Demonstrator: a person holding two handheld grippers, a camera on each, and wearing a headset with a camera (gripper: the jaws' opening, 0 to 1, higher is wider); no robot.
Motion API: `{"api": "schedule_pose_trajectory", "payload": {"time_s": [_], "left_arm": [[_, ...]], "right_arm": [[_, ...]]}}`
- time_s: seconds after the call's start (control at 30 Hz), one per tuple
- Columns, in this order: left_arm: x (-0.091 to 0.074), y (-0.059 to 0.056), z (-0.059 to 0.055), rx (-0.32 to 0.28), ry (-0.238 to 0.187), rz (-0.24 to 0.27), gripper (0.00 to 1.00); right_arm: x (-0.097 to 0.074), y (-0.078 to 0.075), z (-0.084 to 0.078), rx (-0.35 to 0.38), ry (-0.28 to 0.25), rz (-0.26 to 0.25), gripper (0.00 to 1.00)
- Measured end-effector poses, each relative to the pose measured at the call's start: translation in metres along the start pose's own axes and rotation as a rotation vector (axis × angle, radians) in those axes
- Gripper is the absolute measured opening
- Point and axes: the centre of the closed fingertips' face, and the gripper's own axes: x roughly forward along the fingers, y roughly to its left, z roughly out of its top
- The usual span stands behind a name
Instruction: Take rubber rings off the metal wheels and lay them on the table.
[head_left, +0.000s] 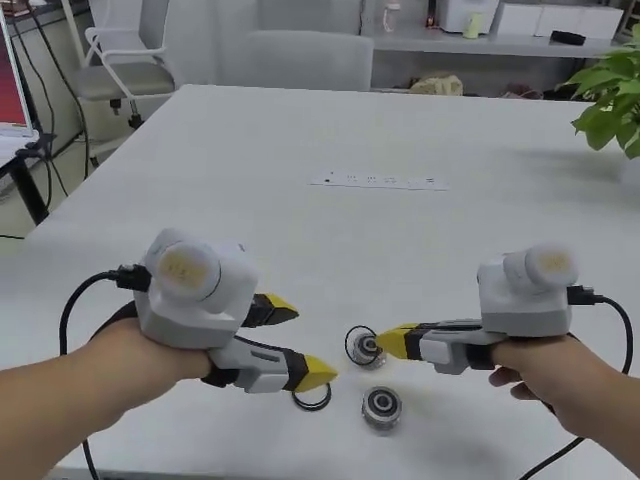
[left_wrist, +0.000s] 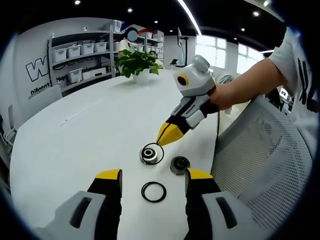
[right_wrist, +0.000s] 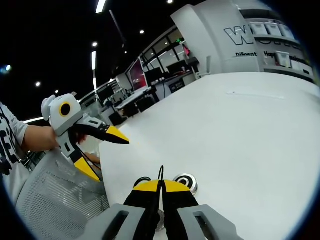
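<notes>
A small metal wheel (head_left: 366, 347) (left_wrist: 149, 154) (right_wrist: 187, 182) lies near the table's front edge. Its black rubber ring (head_left: 351, 345) (left_wrist: 161, 151) (right_wrist: 161, 172) hangs loose around it. My right gripper (head_left: 384, 343) (left_wrist: 162, 140) (right_wrist: 160, 187) is shut on that ring's edge. A second, dark-rimmed wheel (head_left: 381, 408) (left_wrist: 180, 164) sits just in front. One loose rubber ring (head_left: 312, 397) (left_wrist: 153, 191) lies flat on the table (head_left: 300, 200). My left gripper (head_left: 300, 342) (left_wrist: 154, 176) (right_wrist: 107, 159) hovers open just over that loose ring, holding nothing.
A white power strip (head_left: 380, 182) lies flat mid-table. A potted plant (head_left: 610, 95) (left_wrist: 136, 62) stands at the far right edge. Chairs (head_left: 300, 55) line the far side. Cables trail from both grippers toward the near edge.
</notes>
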Motion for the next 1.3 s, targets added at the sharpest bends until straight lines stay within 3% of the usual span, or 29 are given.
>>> {"api": "schedule_pose_trajectory", "payload": {"time_s": [0.3, 0.53, 0.93, 1.3], "left_arm": [[-0.022, 0.0, -0.011, -0.043, -0.008, 0.03, 0.52], [-0.036, -0.003, -0.022, -0.032, 0.011, 0.045, 0.57], [-0.053, -0.004, -0.019, -0.051, -0.01, 0.061, 0.64], [-0.054, -0.004, -0.02, -0.036, -0.017, 0.074, 0.65]], "right_arm": [[0.002, 0.014, -0.002, -0.006, 0.015, 0.033, 0.0], [0.003, 0.02, -0.003, -0.003, 0.022, 0.053, 0.0], [0.009, 0.026, -0.004, 0.011, 0.035, 0.081, 0.0], [0.024, 0.043, -0.009, 0.018, 0.073, 0.124, 0.0]]}}
